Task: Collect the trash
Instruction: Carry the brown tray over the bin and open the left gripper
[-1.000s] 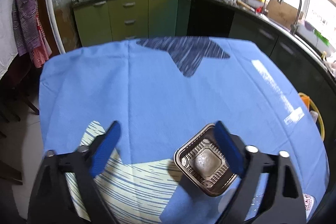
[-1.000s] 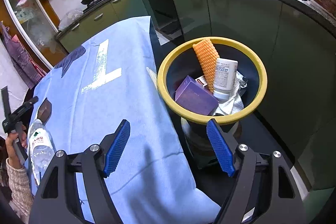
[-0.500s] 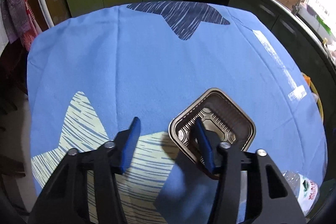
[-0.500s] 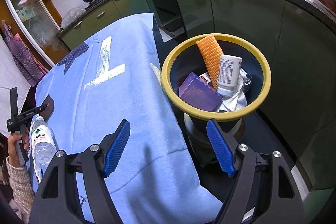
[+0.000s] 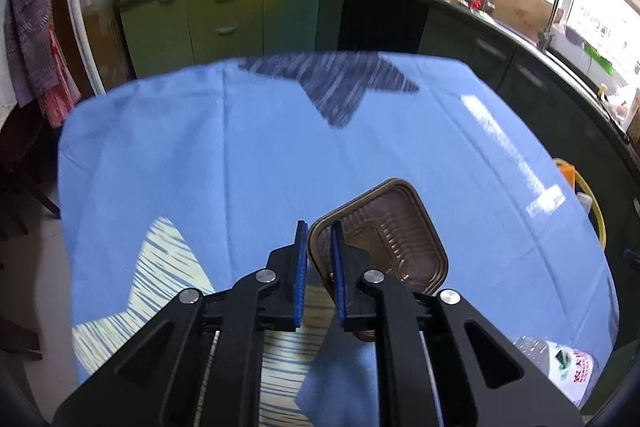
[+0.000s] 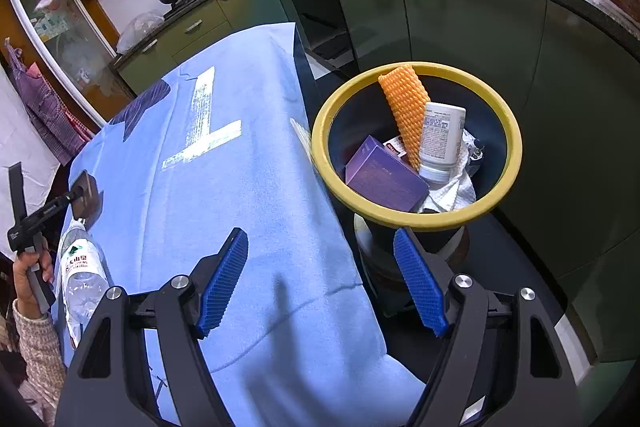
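Left gripper (image 5: 319,259) closing on brown ribbed plastic tray's (image 5: 394,231) rim (right gripper (image 6: 320,283) gapes, empty).

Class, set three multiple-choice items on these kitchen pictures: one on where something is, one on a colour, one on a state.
1. Where is the purple box?
A. on the tablecloth
B. in the bin
C. on the counter

2. What colour is the bin's rim?
A. yellow
B. red
C. white

3. What does the left gripper grip?
A. nothing
B. the water bottle
C. the brown tray

Key: B, the box lies among trash inside the bin; A, the ring is yellow; C, its jaws are closing on the brown tray rim.
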Tool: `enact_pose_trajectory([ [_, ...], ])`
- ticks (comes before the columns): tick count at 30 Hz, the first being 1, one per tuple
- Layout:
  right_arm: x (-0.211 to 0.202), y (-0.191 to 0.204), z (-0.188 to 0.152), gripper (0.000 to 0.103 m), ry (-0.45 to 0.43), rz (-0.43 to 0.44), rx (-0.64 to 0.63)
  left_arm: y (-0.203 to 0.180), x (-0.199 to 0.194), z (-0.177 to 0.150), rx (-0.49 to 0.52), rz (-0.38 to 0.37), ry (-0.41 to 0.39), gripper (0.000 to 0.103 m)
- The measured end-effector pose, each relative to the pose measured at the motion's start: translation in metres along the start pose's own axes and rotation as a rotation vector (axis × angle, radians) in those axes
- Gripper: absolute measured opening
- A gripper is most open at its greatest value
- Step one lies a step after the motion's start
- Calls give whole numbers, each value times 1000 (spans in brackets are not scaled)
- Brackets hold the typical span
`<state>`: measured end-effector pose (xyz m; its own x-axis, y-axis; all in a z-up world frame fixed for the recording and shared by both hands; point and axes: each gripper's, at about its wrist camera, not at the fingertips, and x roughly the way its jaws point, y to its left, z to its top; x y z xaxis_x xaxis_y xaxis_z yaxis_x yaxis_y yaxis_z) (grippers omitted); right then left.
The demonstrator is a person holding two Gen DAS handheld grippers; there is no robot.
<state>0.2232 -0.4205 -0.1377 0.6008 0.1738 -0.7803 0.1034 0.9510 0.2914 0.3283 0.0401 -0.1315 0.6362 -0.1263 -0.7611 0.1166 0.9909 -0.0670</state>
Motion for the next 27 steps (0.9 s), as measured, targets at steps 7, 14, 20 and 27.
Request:
enact_pose_trajectory([
  [7,-6,-5,2,75,-20,3,9,-15,-30,17,34,-31,-66,11],
  [14,-27,-16,2,75,-80,-28,21,-98,-71,53,193,-191,-61,11],
  [20,-47,-38,-2,75,-124,-28,51,-211,-63,81,324,-392,63,11],
  [27,-65,-77,-10,75,-175,3,132,-348,-2,85,461,-440,210,11],
])
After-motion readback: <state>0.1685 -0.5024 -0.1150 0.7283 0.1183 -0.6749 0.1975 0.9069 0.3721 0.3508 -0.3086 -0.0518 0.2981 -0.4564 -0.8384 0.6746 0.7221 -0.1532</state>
